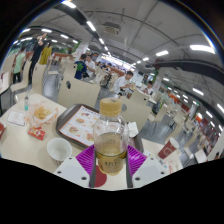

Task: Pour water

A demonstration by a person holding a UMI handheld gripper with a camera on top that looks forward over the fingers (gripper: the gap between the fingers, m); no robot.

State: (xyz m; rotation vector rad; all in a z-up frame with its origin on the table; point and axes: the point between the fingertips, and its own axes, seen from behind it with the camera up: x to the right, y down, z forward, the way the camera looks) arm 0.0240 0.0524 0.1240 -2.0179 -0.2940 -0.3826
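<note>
— What was the hand-held gripper [110, 160] doing?

— Its purple pads [86, 158] were pinching a clear plastic bottle [110, 138] from both sides; the bottle stood upright between the fingers, pale yellowish liquid in its lower part.

— And around it?

— A white bench [28, 146] lay below, with a small white bowl [59, 150] just beside the left finger. Beyond that sat a brown tray [78, 122] of food — and a cup [110, 105] right behind the bottle. People sat at tables further off
</note>
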